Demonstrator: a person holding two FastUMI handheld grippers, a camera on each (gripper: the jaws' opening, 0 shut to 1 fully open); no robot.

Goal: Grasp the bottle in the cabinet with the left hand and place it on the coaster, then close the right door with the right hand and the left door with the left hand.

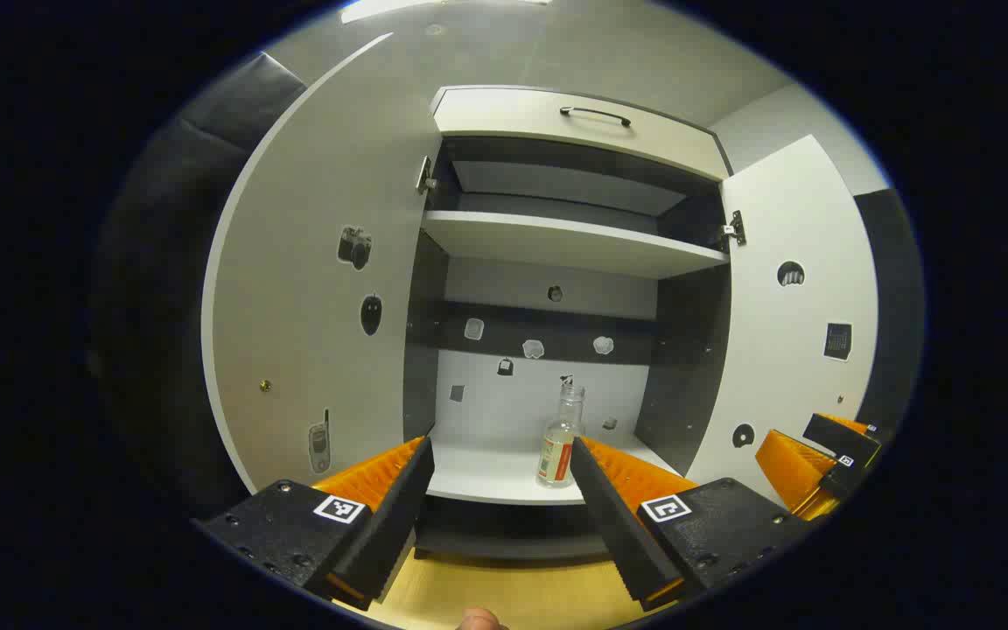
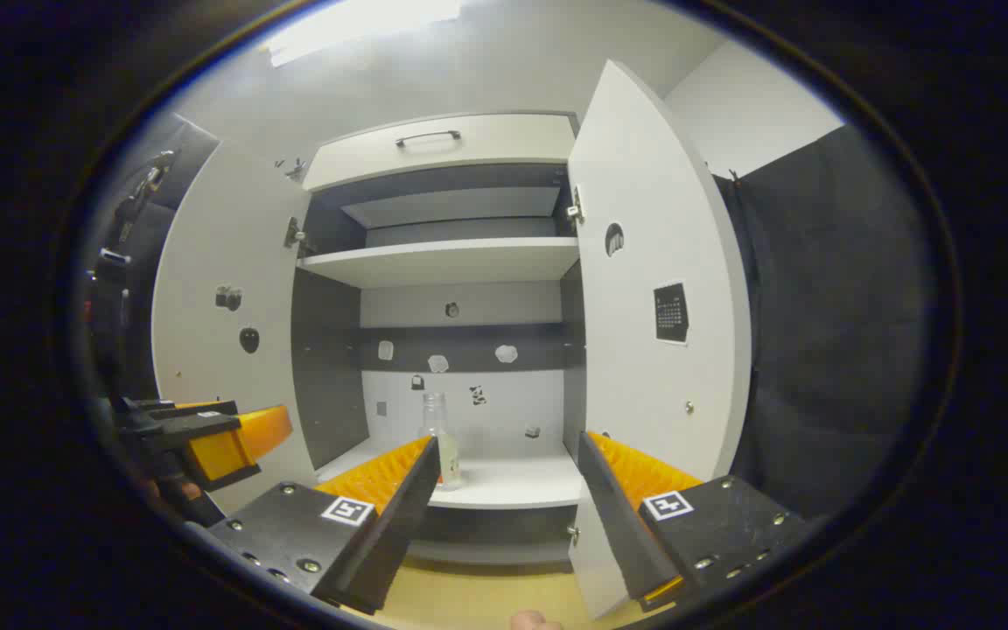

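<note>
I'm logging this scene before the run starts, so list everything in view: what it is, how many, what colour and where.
Cabinet: one, white with dark inner walls, straight ahead, standing open.
Doors: two, white, both swung open, left one and right one, small stickers on each.
Drawer: one, white with a dark handle, at the cabinet's top.
Shelves: upper one bare, lower one holding the bottle.
Bottle: one, clear glass with a red and white label, upright on the lower shelf, no cap visible.
Stickers: several small ones on the back wall.
Floor: yellowish wood, below the cabinet.
Left gripper: open, aimed at the bottle.
Right gripper: open, facing the cabinet.
</note>
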